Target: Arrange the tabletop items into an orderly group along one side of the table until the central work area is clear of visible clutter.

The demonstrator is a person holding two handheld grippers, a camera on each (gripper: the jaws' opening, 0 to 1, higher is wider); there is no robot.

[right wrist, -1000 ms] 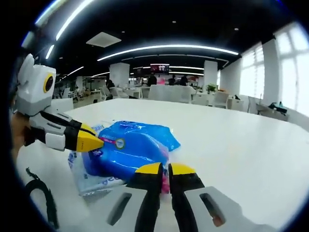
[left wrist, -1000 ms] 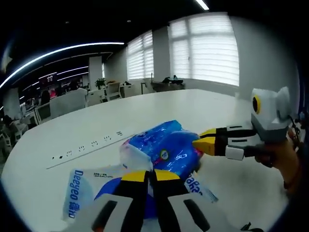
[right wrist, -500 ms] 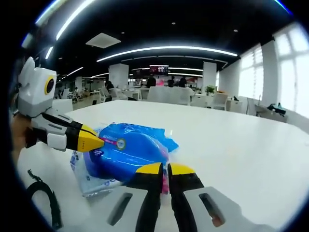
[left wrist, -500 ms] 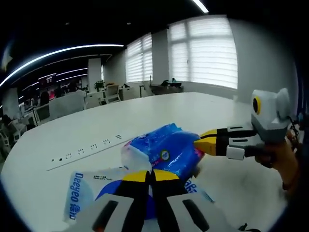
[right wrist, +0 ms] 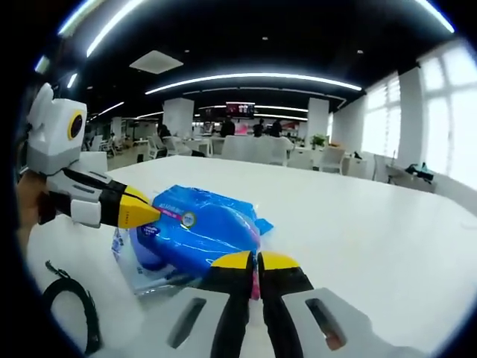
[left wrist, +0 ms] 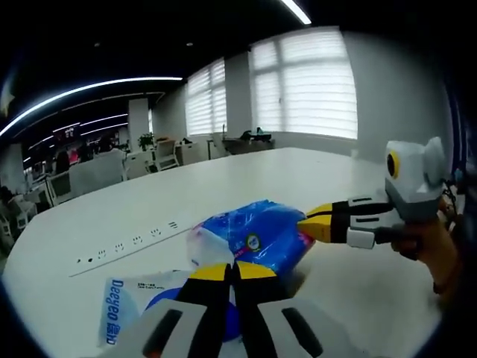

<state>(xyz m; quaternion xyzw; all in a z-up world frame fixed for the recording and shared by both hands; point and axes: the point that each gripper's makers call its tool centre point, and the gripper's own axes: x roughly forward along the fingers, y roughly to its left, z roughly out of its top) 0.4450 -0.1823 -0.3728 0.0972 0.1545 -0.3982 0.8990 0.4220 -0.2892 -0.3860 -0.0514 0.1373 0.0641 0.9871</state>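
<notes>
Claws: left claw (left wrist: 232,270) pinching blue tissue pack (left wrist: 257,235) | right claw (right wrist: 256,261) pinching same pack | white table (right wrist: 373,231)

The crinkly blue plastic tissue pack (left wrist: 257,235), pinched at opposite ends by the yellow-tipped left gripper (left wrist: 231,273) and yellow-tipped right gripper (right wrist: 253,262), now sits higher than a second ago. More white table (right wrist: 373,231) shows beneath its far end, and the flat white-and-blue printed wrapper (left wrist: 130,298) under it is more exposed.
</notes>
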